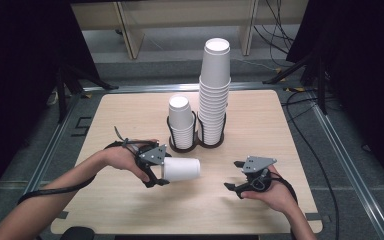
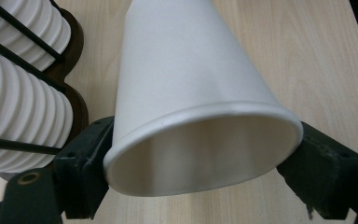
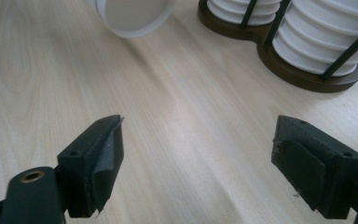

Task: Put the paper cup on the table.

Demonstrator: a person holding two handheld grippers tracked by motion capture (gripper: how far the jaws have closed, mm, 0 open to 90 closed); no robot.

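Sideways, left tongs [image 1: 161, 172] grip paper cup [image 1: 181, 169] (right tongs [image 1: 236, 177] agape).

Two bare forearms, no sleeves, each hand around a black handheld tool: the left gripper [image 1: 158, 173] and right gripper [image 1: 236, 176] carry grey three-cornered plates dotted with screws. Black cables trail from both. Up close, the matt black jaws show flat pads, small screw holes and a brass-coloured bushing.
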